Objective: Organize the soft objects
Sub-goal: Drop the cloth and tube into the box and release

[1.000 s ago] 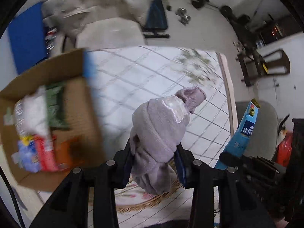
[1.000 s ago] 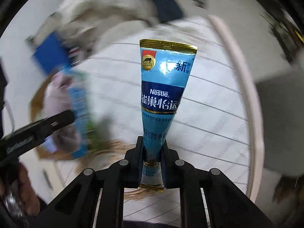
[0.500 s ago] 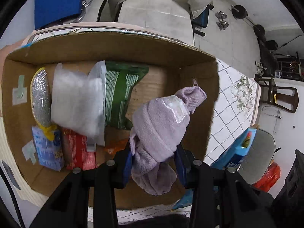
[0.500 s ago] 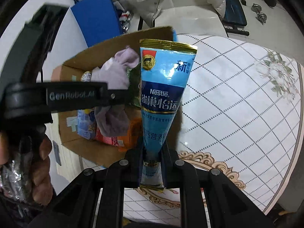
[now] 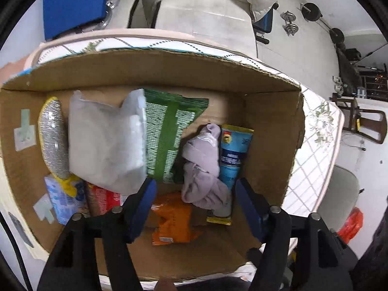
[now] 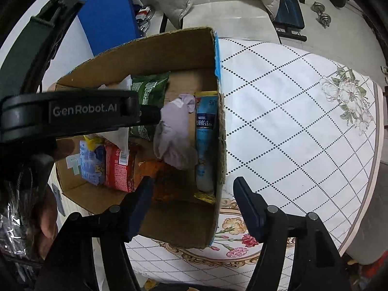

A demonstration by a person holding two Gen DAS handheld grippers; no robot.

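A cardboard box (image 5: 271, 131) stands on the table. A lilac knotted cloth (image 5: 203, 167) lies inside it at the right, beside a blue Nestle pouch (image 5: 234, 160) against the right wall. My left gripper (image 5: 194, 191) is open and empty above the box. My right gripper (image 6: 192, 191) is open and empty over the box's right wall (image 6: 219, 131). The cloth (image 6: 175, 133) and the pouch (image 6: 205, 140) also show in the right wrist view.
The box also holds a clear white bag (image 5: 104, 143), a green packet (image 5: 167, 131), an orange packet (image 5: 172, 218), a red packet (image 5: 101, 196) and a mesh scrubber (image 5: 52, 138). The patterned tablecloth (image 6: 291, 126) spreads right of the box. A white sofa (image 5: 201, 7) stands behind.
Both grippers opened. The lilac cloth dropped from the left one and the blue pouch from the right one; both now lie in the box.
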